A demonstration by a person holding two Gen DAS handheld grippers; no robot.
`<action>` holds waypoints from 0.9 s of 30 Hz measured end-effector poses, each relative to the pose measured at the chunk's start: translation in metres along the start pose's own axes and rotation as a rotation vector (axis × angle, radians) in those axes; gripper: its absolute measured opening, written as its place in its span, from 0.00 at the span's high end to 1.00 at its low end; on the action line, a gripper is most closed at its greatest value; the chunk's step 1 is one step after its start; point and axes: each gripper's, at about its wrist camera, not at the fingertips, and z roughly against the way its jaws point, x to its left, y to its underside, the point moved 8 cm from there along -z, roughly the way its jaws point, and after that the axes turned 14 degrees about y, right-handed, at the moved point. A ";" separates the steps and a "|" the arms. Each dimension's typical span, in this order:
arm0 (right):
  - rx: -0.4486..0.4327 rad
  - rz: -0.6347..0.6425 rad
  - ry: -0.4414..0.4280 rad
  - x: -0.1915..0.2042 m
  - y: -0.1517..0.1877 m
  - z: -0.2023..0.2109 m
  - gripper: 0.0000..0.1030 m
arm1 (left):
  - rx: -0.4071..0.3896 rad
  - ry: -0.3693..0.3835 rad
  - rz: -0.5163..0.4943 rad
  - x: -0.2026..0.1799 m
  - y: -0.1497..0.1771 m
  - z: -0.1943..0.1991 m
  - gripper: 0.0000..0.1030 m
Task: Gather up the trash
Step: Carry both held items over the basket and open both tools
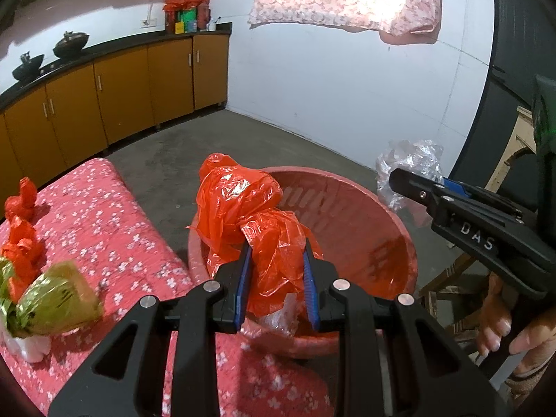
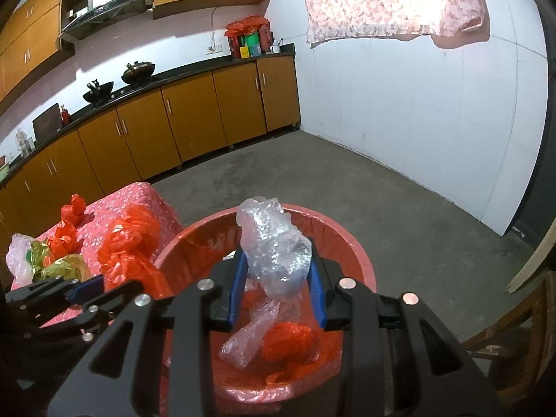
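Two handheld grippers over a red plastic basin (image 1: pixel 392 243), taken here as the landmark. The left gripper (image 1: pixel 276 260) has its blue-padded fingers (image 1: pixel 243 278) closed on a crumpled orange plastic bag (image 1: pixel 239 205), which is held above the near-left rim of the basin and partly over its interior. The right gripper (image 2: pixel 278 271) has its fingers (image 2: pixel 318 288) closed on a wad of clear bubble wrap (image 2: pixel 274 243), held above the basin's middle; in the left wrist view the same wad appears beyond the basin's right rim, at the tip of the right gripper seen from the side. Inside the basin, on its floor, lie a second piece of clear plastic film (image 2: pixel 243 344) and a small orange plastic ball (image 2: pixel 288 340), touching each other. To the left of the basin, and against its wall, stands a surface covered with a red floral cloth (image 1: pixel 114 229). On that cloth, well apart from the basin, rest several knotted orange bags (image 1: pixel 22 201), a green-gold foil wrapper (image 1: pixel 52 299) and a pale pink-white bag (image 2: pixel 19 253), grouped closely together. Beyond the basin extends a grey concrete floor (image 2: pixel 347 180), bounded by brown kitchen cabinets (image 2: pixel 194 118) with a dark countertop bearing two black woks (image 2: pixel 137 71). A pink patterned curtain (image 2: pixel 392 0) hangs on the white wall behind the basin.
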 end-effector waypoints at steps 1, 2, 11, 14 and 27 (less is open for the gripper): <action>0.001 -0.003 -0.001 0.001 -0.001 -0.001 0.69 | 0.003 0.003 -0.004 0.000 -0.001 -0.003 0.74; 0.002 -0.006 -0.003 0.000 -0.002 -0.003 0.69 | 0.004 0.005 -0.006 -0.001 -0.001 -0.005 0.74; 0.004 -0.063 -0.046 -0.004 -0.011 -0.014 0.62 | 0.018 0.015 -0.001 0.003 -0.003 -0.021 0.69; 0.004 -0.067 -0.054 -0.004 -0.011 -0.016 0.61 | 0.019 0.013 0.001 0.005 -0.004 -0.023 0.65; -0.013 -0.084 -0.055 -0.009 -0.011 -0.009 0.39 | -0.017 -0.048 0.047 0.023 0.000 -0.004 0.47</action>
